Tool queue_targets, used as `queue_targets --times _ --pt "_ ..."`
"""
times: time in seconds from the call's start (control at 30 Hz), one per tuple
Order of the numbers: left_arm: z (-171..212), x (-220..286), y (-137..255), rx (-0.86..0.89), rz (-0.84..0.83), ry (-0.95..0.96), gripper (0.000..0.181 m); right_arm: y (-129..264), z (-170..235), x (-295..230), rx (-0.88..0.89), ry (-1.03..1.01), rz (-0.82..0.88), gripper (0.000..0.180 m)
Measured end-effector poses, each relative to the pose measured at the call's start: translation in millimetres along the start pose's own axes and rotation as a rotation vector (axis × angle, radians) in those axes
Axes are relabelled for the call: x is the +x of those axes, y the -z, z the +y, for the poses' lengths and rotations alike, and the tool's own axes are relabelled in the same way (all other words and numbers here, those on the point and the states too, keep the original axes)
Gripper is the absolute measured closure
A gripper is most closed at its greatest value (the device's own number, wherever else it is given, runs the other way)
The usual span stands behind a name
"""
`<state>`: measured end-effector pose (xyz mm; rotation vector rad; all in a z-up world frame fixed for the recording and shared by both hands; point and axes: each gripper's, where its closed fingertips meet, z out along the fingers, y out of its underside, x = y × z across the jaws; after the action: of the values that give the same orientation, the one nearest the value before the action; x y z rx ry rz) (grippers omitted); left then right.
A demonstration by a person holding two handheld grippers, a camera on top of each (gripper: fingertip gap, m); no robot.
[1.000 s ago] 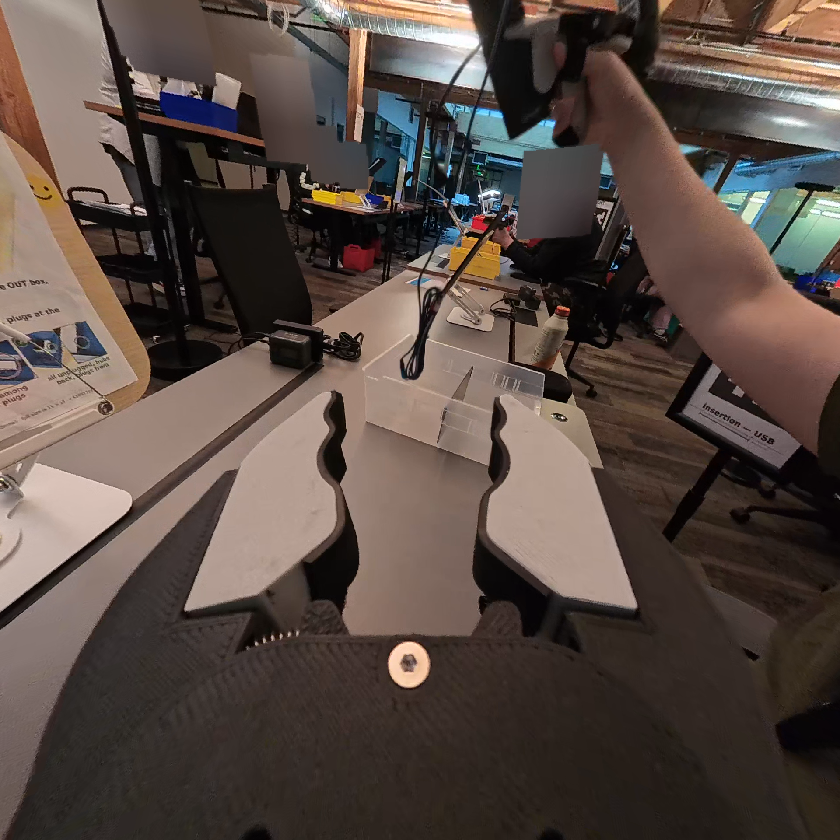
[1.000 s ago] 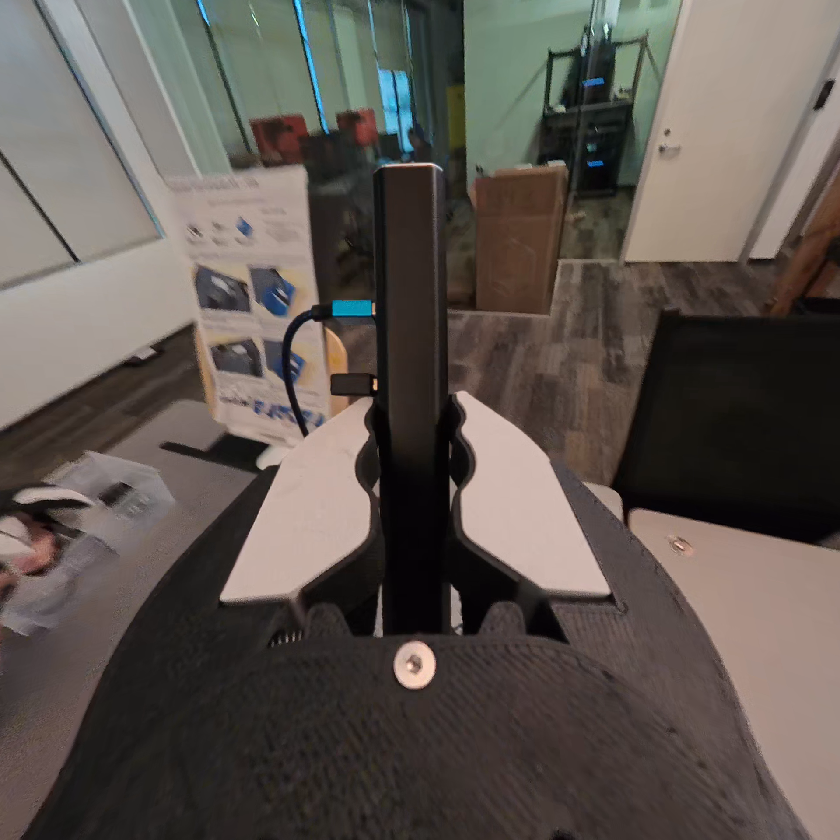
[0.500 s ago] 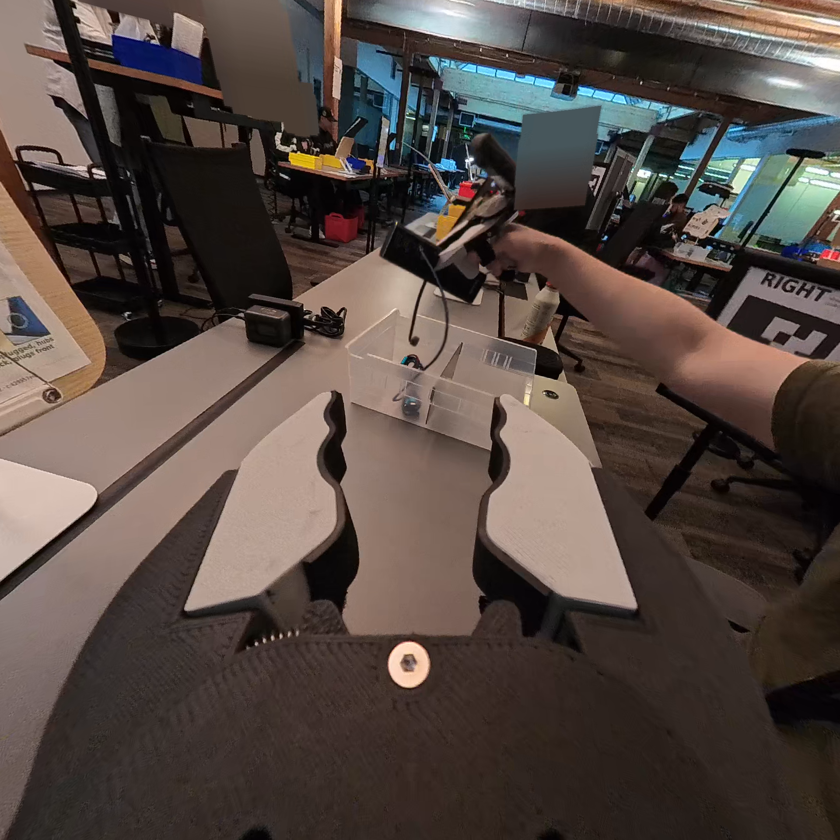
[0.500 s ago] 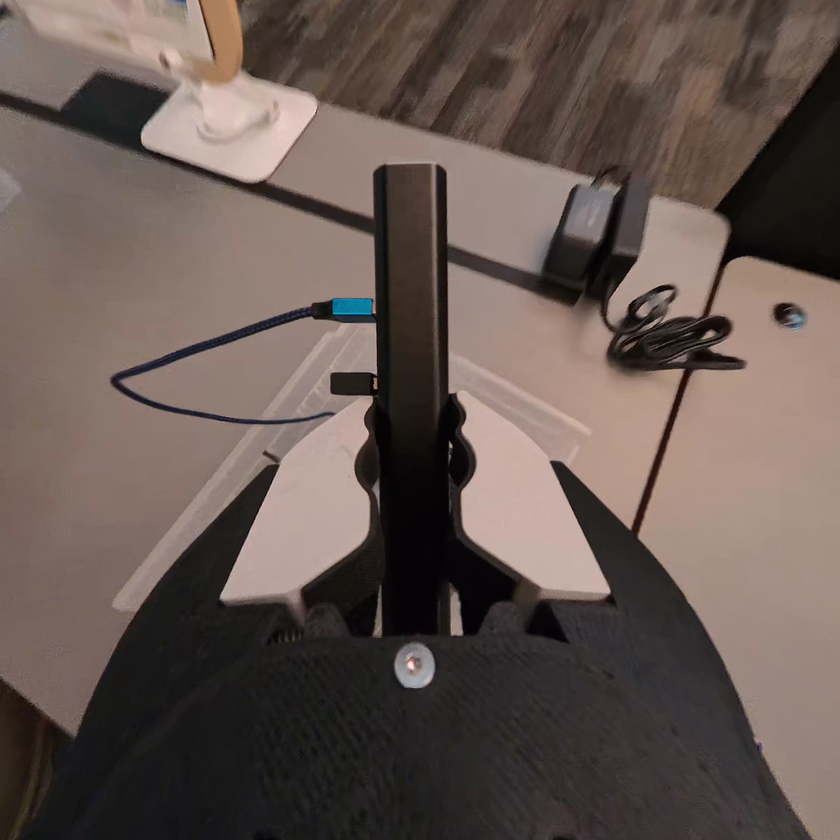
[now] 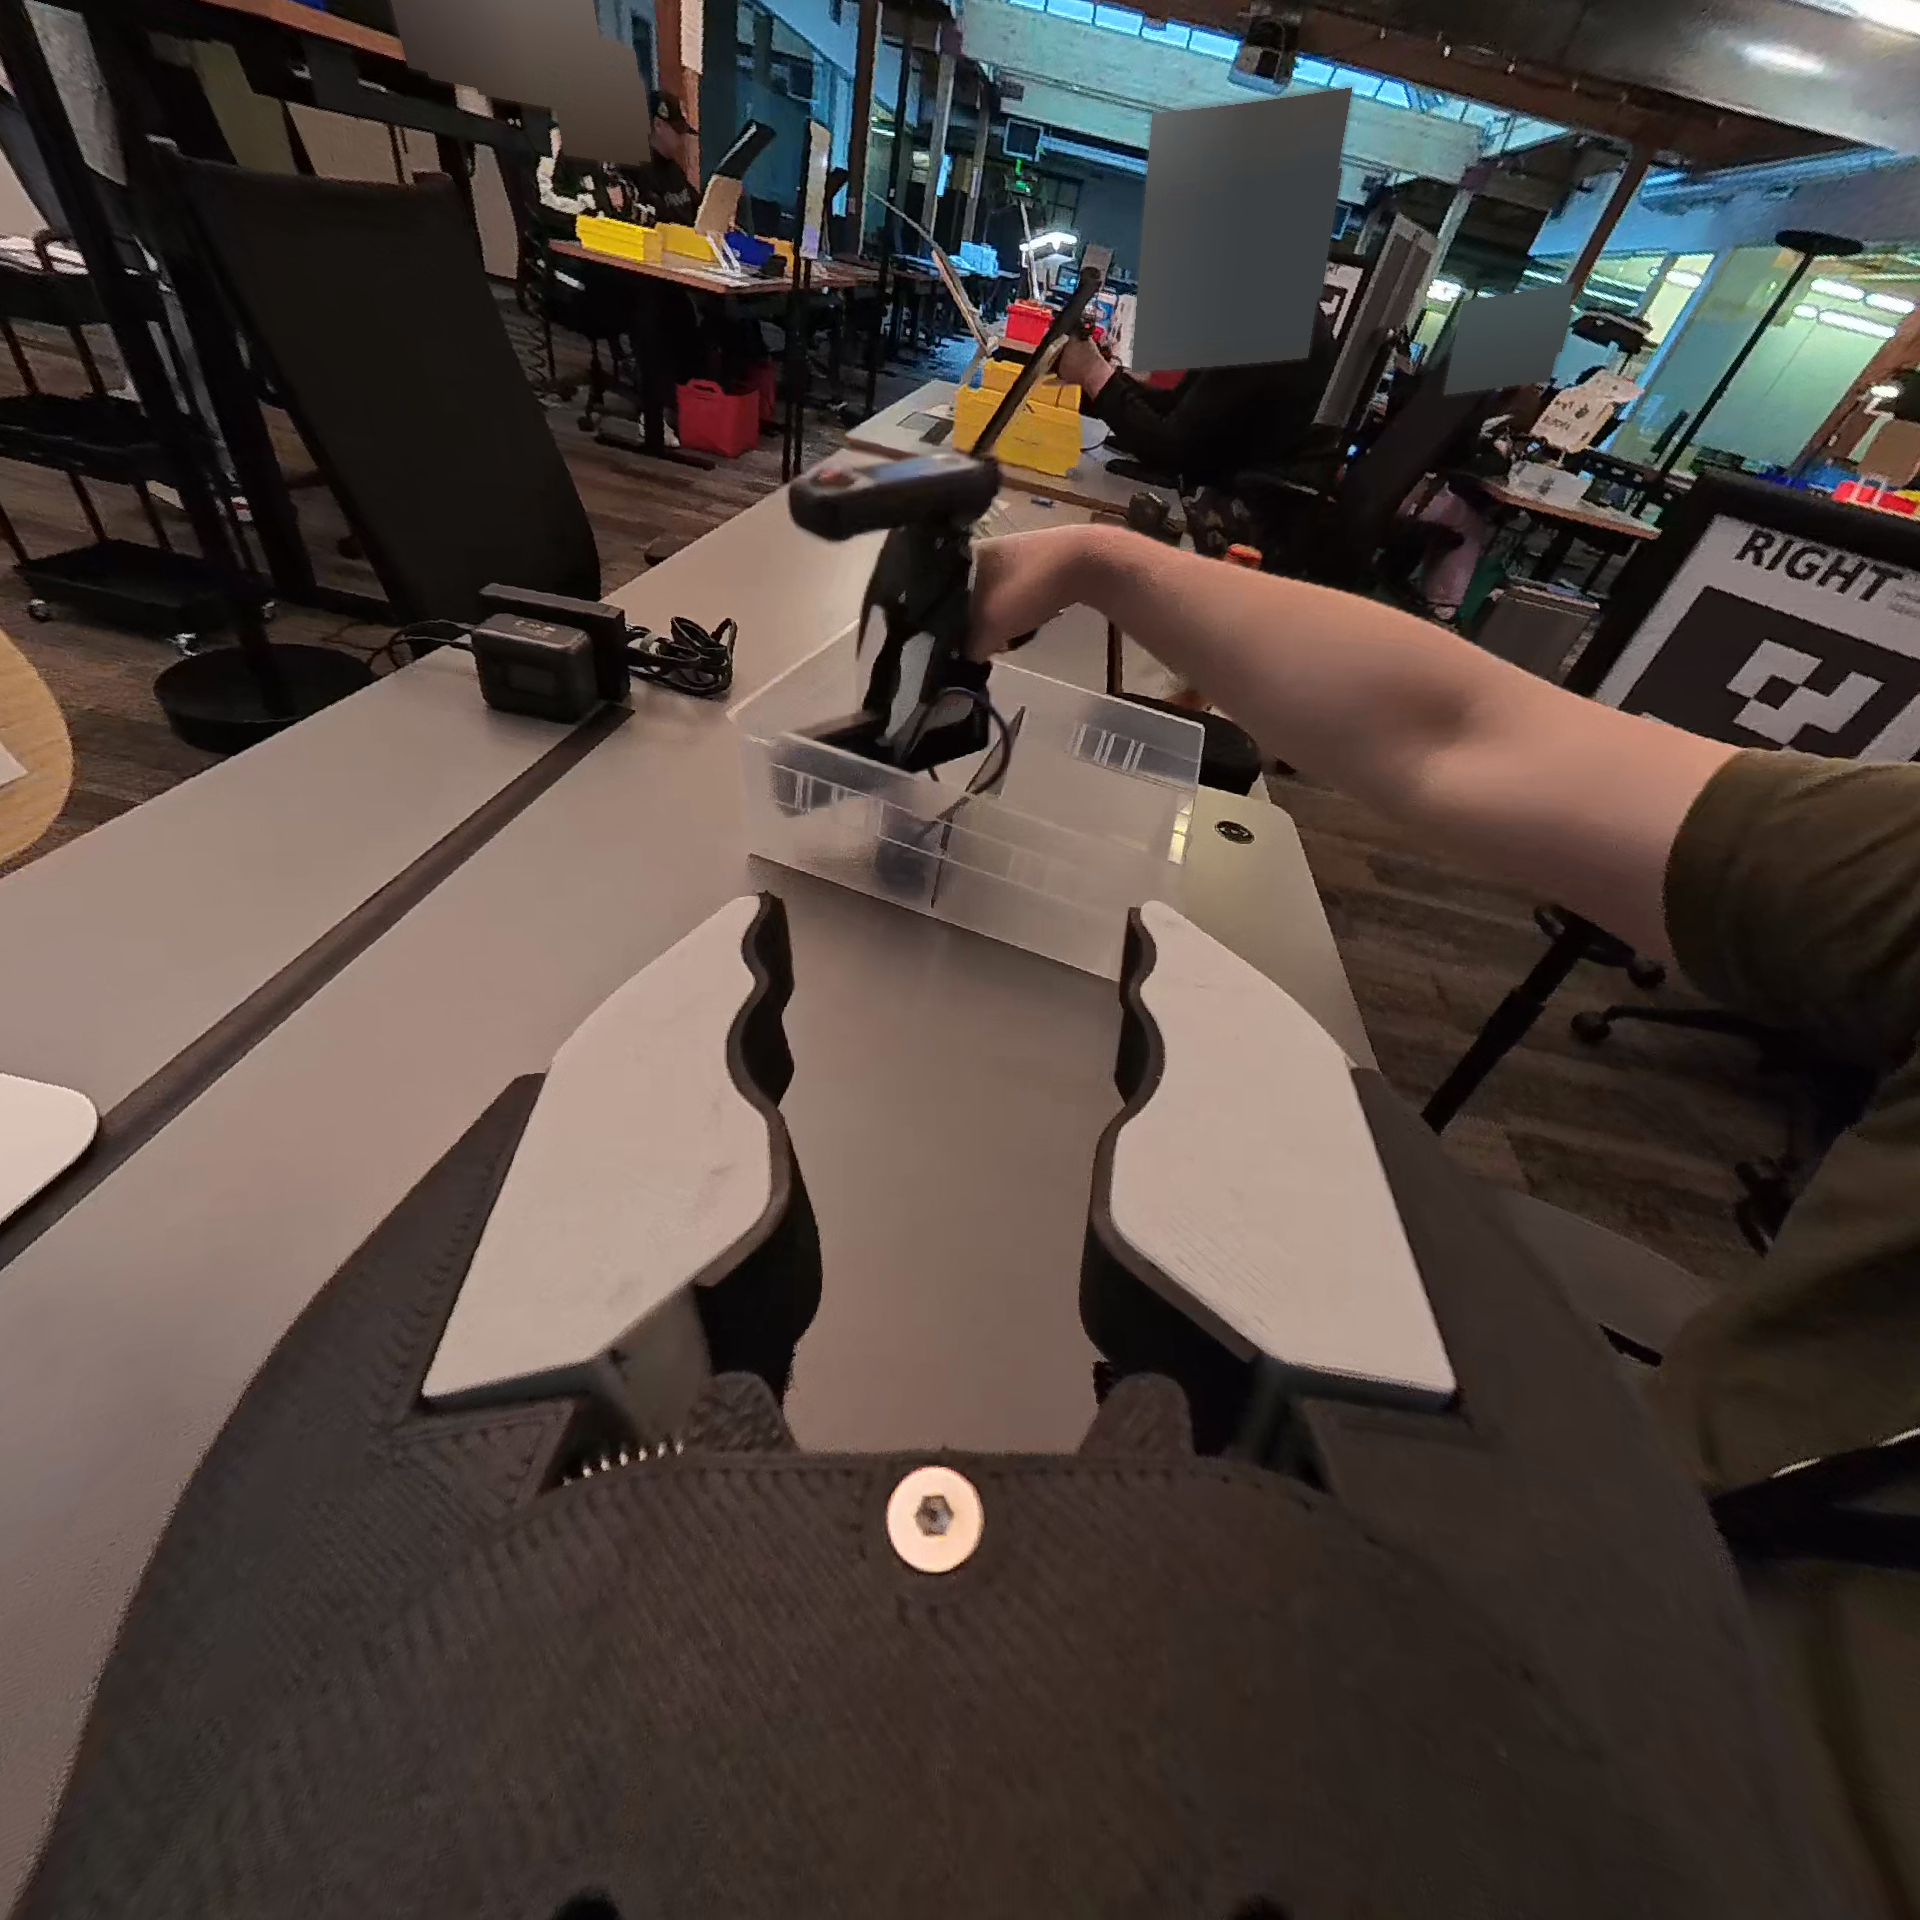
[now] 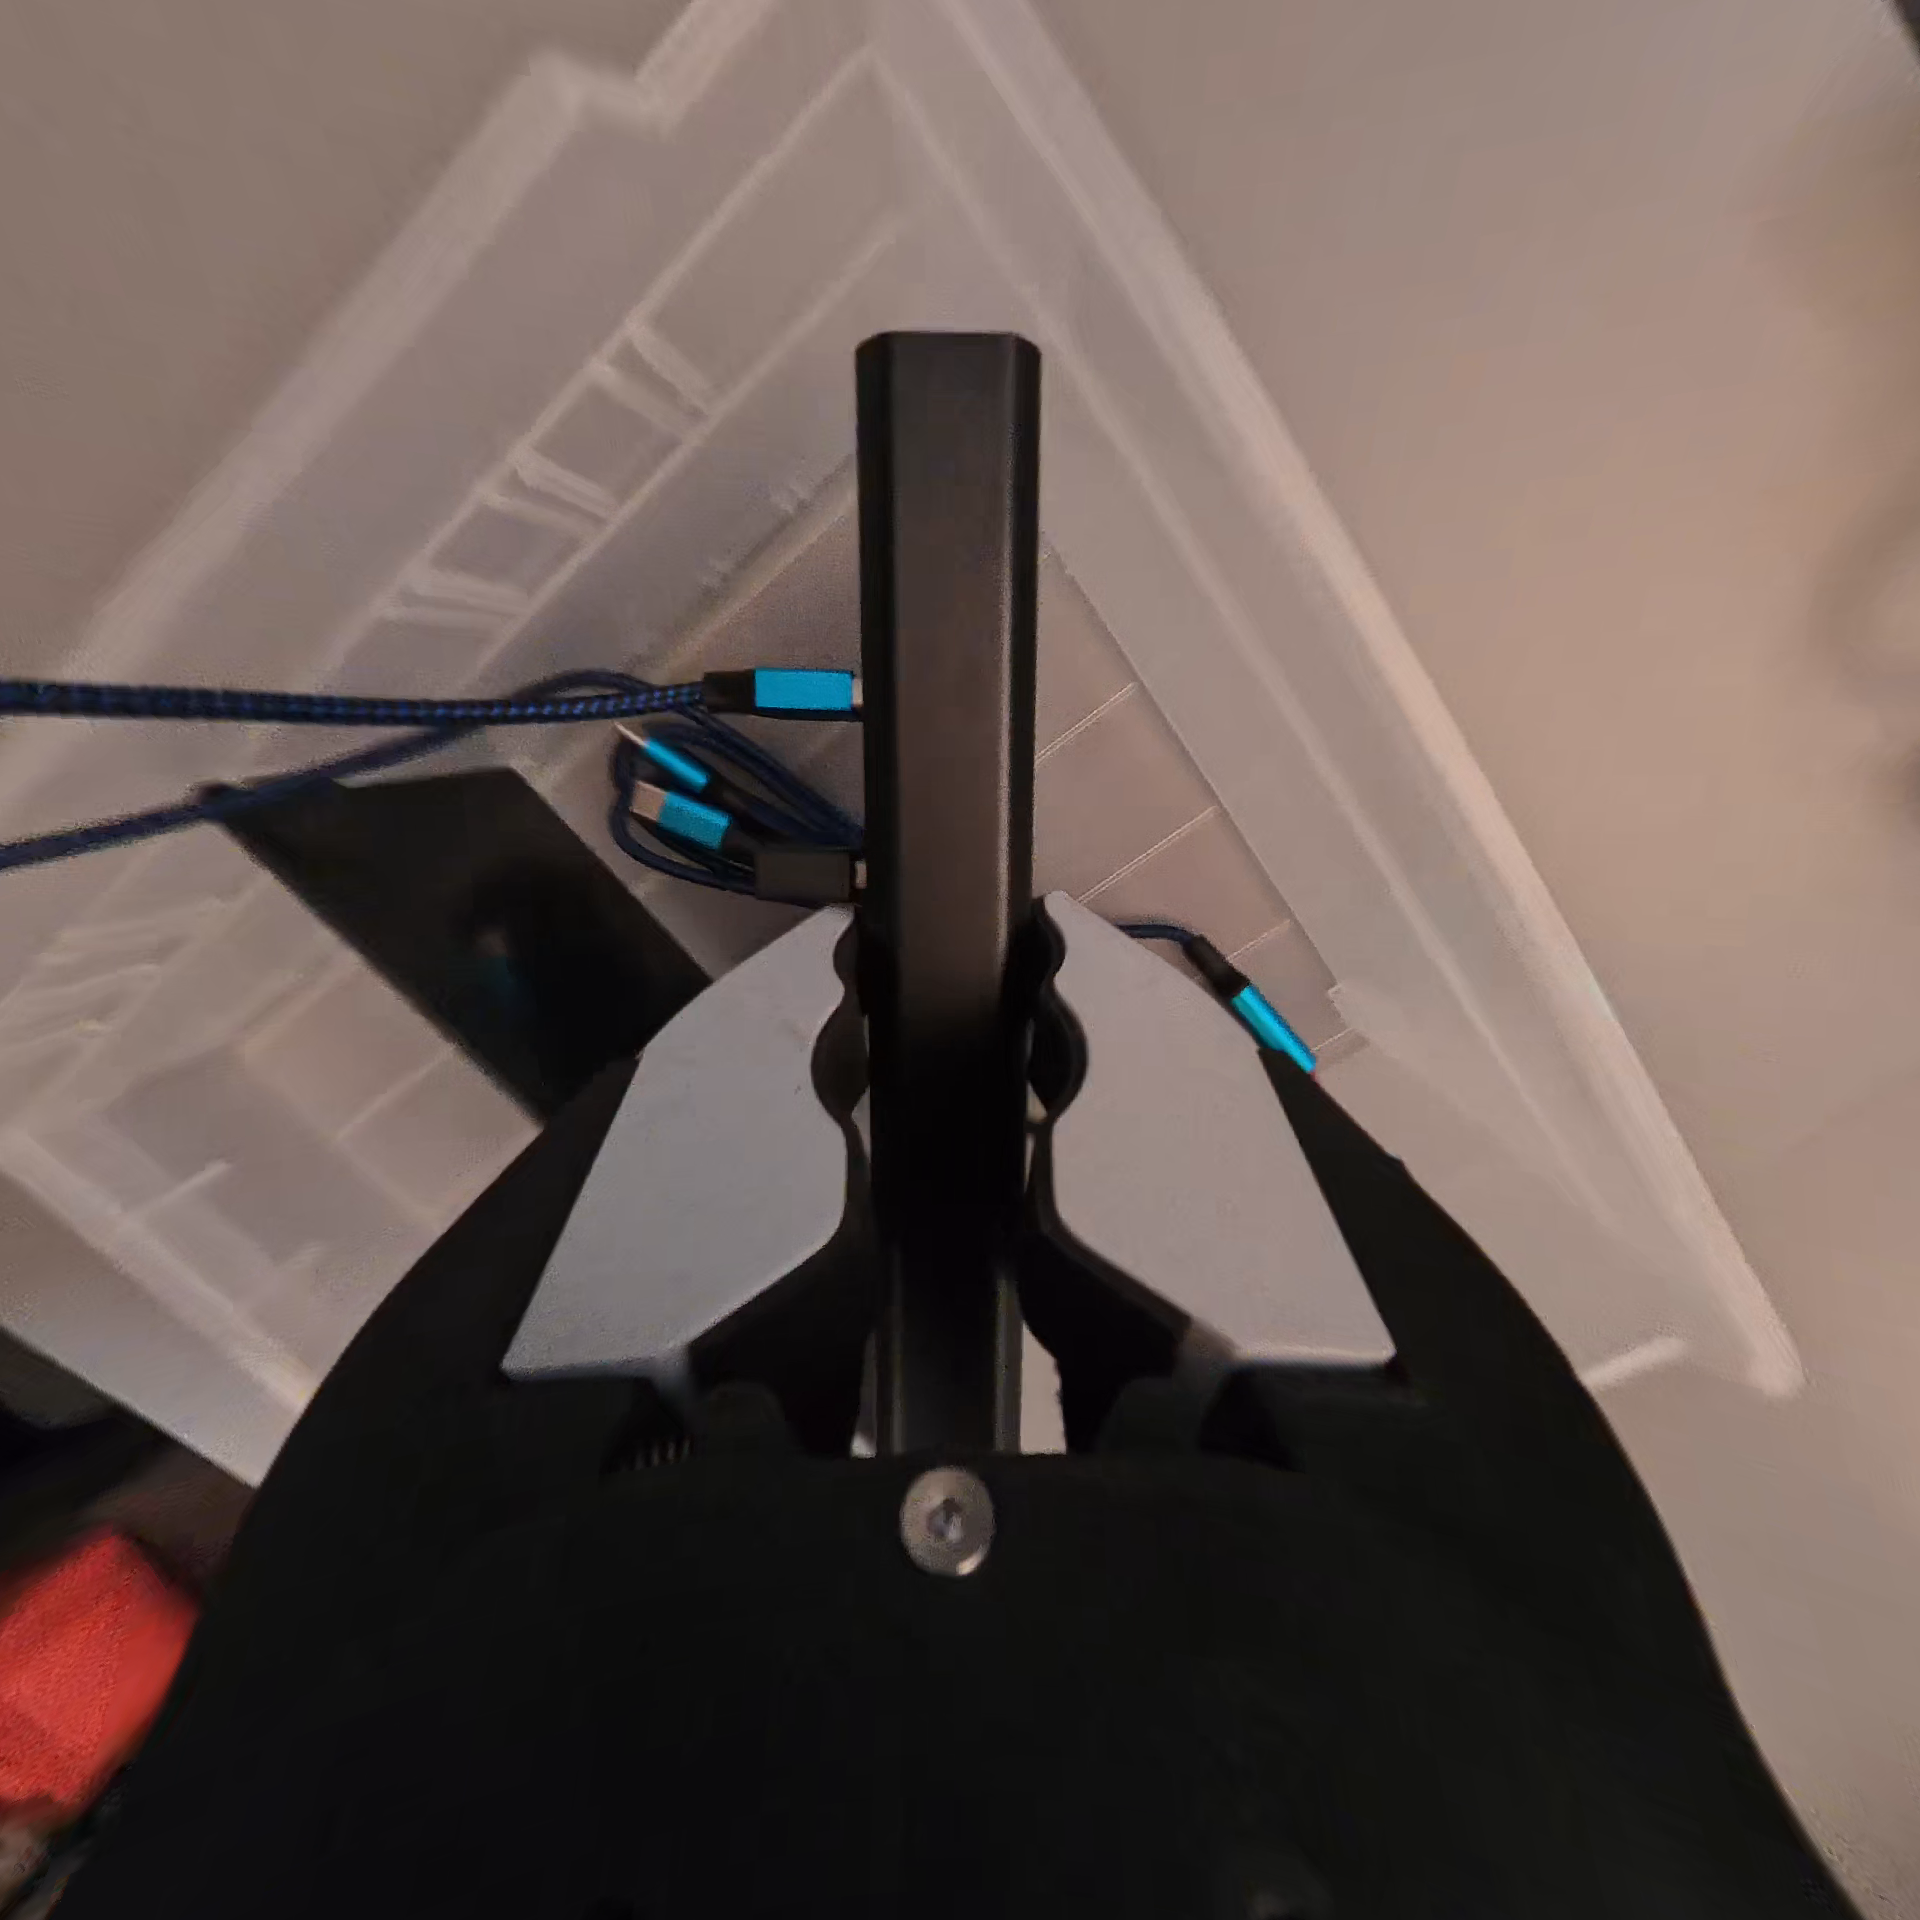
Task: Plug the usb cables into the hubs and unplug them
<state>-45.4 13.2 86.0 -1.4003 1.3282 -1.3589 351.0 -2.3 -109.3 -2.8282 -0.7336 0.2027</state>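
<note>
Jaws of the right gripper [image 6: 951,925] clamp the black hub [image 6: 945,644], a rigid, light bar best held low on its flat sides, above the clear bin [image 6: 1403,644] on the worktop [image 5: 312,883], two limp cables plugged in, while the left gripper [image 5: 951,925] waits, jaws apart.

Open workshop, grey desks [image 5: 312,852], black chair [image 5: 416,395], wood-plank floor [image 5: 1455,987], exposed ceiling beams [image 5: 1558,62]

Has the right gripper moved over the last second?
Yes. The right gripper came down from overhead to the clear bin, judged in the left wrist view.
</note>
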Motion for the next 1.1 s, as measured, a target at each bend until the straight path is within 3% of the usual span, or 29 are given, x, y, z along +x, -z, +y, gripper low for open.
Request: queue_targets --times 0.1,0.2,0.33,0.43,0.53,0.63,0.73,0.97,1.1 --pt "1.3 -0.6 -1.3 -0.004 0.006 0.002 0.121 -20.9 6.4 -0.1 -0.11 0.186 0.009 0.151" --pt "2.3 -2.4 -0.8 -0.006 0.007 0.008 0.121 -19.1 2.9 6.3 -0.113 0.204 0.032 0.147" --pt "-2.5 -2.3 4.2 0.009 0.003 0.003 0.121 14.9 -1.4 26.5 -0.028 0.271 0.266 0.145" --pt "-10.8 0.4 11.6 0.033 -0.008 -0.009 0.121 65.8 4.8 38.2 0.147 0.128 0.493 0.133" --pt "-18.9 5.4 19.9 0.054 -0.017 -0.033 0.121 94.3 48.4 31.8 0.258 -0.1 0.546 0.136" --pt "-26.8 11.6 28.4 0.079 -0.021 -0.045 0.121 90.8 98.4 21.0 0.261 -0.326 0.5 0.136" --pt "-33.0 18.5 37.3 0.103 -0.026 -0.054 0.122 72.8 118.4 7.9 0.251 -0.431 0.377 0.143" --pt "-45.9 31.1 68.1 0.163 -0.077 -0.072 0.123 55.2 112.2 23.2 0.213 -0.495 0.3 0.17" --pt "-52.3 30.6 88.4 0.197 -0.125 -0.071 0.123 51.0 95.4 21.5 0.257 -0.536 0.213 0.172"
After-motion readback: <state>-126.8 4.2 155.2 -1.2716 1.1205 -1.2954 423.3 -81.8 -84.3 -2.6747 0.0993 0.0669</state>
